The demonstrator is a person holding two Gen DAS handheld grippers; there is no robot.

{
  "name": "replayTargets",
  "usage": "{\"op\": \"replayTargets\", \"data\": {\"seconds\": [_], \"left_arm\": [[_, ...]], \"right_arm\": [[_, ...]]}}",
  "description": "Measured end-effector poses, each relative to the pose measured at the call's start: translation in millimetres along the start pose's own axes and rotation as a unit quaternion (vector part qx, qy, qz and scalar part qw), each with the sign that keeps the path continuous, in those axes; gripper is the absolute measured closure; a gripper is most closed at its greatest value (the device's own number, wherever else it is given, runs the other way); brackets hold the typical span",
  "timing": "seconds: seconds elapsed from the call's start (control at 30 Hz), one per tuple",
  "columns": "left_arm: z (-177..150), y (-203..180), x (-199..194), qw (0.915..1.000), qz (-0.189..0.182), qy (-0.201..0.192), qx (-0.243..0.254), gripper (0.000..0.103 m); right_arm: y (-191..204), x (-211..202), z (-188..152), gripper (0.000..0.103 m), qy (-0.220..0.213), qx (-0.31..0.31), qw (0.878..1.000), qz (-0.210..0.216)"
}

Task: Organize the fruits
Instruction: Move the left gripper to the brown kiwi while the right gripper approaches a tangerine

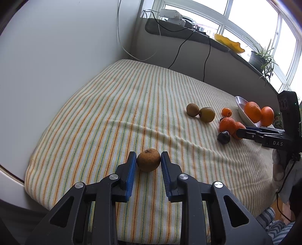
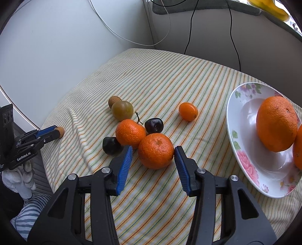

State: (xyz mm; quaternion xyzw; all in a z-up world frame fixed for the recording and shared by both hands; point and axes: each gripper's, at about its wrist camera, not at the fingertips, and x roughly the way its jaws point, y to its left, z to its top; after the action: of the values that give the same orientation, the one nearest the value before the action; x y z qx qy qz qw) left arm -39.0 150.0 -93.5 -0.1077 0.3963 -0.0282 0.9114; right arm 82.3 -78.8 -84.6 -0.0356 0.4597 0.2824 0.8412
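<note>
My left gripper (image 1: 148, 158) is shut on a small brown fruit (image 1: 148, 159) resting on the striped cloth (image 1: 122, 105); it also shows in the right wrist view (image 2: 60, 130). My right gripper (image 2: 153, 150) is open around a tangerine (image 2: 156, 150), its right pad touching it. A second tangerine (image 2: 130, 133), two dark plums (image 2: 153, 125) (image 2: 111, 145), a green-yellow plum (image 2: 122, 110), a brown fruit (image 2: 113, 100) and a kumquat (image 2: 188, 111) lie close by. A floral plate (image 2: 237, 120) at right holds a large orange (image 2: 276, 124) and part of another.
A white wall (image 1: 47, 66) runs along the left. Black cables (image 2: 234, 41) hang behind the table. The windowsill carries a yellow dish (image 1: 229, 43), a potted plant (image 1: 261, 56) and a power strip (image 1: 171, 16). The table's front edge is near me.
</note>
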Motion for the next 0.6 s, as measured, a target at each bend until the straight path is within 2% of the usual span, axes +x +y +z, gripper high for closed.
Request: {"op": "replayTargets", "data": {"seconds": [0.13,0.27,0.43,0.5,0.6], "left_arm": [[-0.7,0.0,-1.0,1.0,0.002,-0.001,-0.001,0.078],[-0.4,2.7,2.7,0.9999,-0.001,0.006,-0.014,0.069],[-1.5,2.4,3.5,0.9999,-0.004,0.005,-0.014,0.069],[-1.4,3.3,4.6,0.9999,-0.001,0.005,-0.014,0.077],[-0.7,2.5,4.0,0.9999,-0.002,0.001,-0.014,0.078]], "right_arm": [[-2.5,3.5,-0.4,0.057,0.005,0.004,1.0,0.001],[-1.3,5.7,0.3,0.057,0.006,0.0,1.0,0.0],[-1.1,8.2,0.0,0.057,0.009,0.0,1.0,0.003],[-1.6,8.6,-0.1,0.061,0.009,-0.001,1.0,0.003],[-3.2,6.5,-1.2,0.062,0.008,0.004,1.0,0.005]]}}
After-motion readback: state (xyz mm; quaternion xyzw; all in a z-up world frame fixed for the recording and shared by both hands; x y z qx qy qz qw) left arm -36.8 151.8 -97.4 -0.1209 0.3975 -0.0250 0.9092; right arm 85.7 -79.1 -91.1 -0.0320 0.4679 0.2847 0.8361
